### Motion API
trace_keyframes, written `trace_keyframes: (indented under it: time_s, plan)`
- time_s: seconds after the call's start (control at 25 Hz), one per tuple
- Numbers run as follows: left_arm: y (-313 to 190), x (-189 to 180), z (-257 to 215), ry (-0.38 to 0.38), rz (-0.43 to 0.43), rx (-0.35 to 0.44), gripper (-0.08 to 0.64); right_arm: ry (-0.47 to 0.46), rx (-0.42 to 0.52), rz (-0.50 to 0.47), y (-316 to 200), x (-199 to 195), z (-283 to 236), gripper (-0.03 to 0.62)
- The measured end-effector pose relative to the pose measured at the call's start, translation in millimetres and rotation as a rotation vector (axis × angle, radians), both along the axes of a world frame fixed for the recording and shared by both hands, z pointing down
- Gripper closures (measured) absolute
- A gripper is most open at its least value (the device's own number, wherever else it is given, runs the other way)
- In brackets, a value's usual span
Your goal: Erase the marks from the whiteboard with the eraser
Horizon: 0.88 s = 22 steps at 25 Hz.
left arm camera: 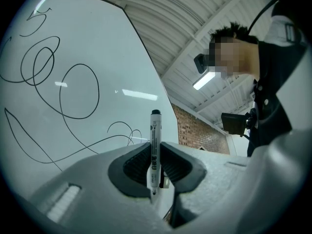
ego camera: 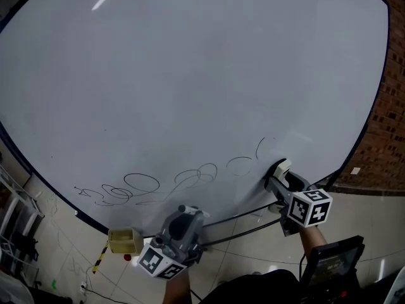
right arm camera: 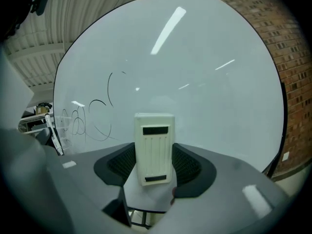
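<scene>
A large whiteboard (ego camera: 190, 75) fills the head view, with black looping marks (ego camera: 145, 185) along its lower edge. My right gripper (ego camera: 278, 170) is shut on a cream eraser (right arm camera: 154, 147), which sits against the board just right of the rightmost loop (ego camera: 240, 165) and a curved stroke (ego camera: 259, 147). My left gripper (ego camera: 183, 215) hangs below the board's lower edge, shut on a white marker (left arm camera: 155, 147) with a black cap that points up. The same loops (left arm camera: 53, 77) show large in the left gripper view.
A brick wall (ego camera: 386, 106) stands right of the board. Below the board lie a tiled floor, a yellow box (ego camera: 124, 239), cables and a black device (ego camera: 329, 261). A white rack (ego camera: 16, 214) stands at the left. A person (left arm camera: 273, 72) shows in the left gripper view.
</scene>
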<state>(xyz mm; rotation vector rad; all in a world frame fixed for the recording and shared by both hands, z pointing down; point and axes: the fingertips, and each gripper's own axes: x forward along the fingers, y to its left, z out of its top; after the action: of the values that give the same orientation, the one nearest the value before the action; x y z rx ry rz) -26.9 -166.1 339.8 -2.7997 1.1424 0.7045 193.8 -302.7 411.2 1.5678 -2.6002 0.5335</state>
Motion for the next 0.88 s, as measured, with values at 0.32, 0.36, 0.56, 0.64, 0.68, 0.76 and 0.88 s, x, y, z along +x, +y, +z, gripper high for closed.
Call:
trace_keyframes:
  time_s: [0.32,0.36,0.56,0.64,0.68,0.76,0.88]
  plan:
    - [2.5,-22.6,0.2,0.027,-0.004,0.000,0.502,0.038,0.143,-0.065,16.3,-52.0,-69.3,0.354]
    - [2.5,-24.6,0.3,0.030,-0.003,0.002,0.502,0.030,0.160,-0.064,15.5,-48.6,-82.1,0.354]
    - [6.1,-34.0,-1.0,0.040,-0.002,0.013,0.502,-0.007,0.180,0.003,2.7,-8.3,-126.0,0.354]
    - [7.4,-37.4,-0.2,0.044,-0.002,0.013,0.502,0.019,0.184,0.039,1.7,-5.2,-130.6,0.354]
    - [7.6,-39.5,0.5,0.047,-0.002,0.013,0.502,0.037,0.190,0.056,1.9,-7.2,-131.3,0.354]
    - [7.5,-43.4,2.1,0.054,0.001,0.013,0.502,0.071,0.209,0.078,3.7,-15.6,-132.8,0.354]
    - [7.3,-47.7,3.9,0.064,0.010,0.015,0.502,0.094,0.239,0.045,11.7,-41.9,-138.5,0.354]
